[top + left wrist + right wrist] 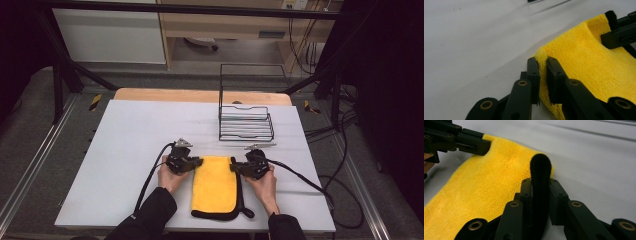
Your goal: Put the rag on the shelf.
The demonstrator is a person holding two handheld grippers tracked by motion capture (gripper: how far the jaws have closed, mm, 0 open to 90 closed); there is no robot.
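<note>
Dark sleeves and two hands enter from the bottom edge of the high view, cut off at the forearms, each hand wrapped around a black two-jaw gripper. Between them, near the front edge of the white table (125, 150), lies a folded yellow fleece cloth with black edging (215, 187), its long side running away from the person. At the cloth's far left corner the left gripper (196, 161) is clenched on the yellow pile; in the left gripper view its jaws stand nearly together with a thin fold of fabric pinched between them. At the far right corner the right gripper (235, 167) grasps the black trim (540, 167), which bulges up between its closed jaws and hides whatever cloth lies within them. A loop of black edging trails off the cloth's near right corner. Behind the cloth, well apart from it, stands a black wire rack with a tall frame (246, 122), and a small grey object just in front of it is too blurred to identify. Bare tabletop spreads wide to the left, narrower to the right.
</note>
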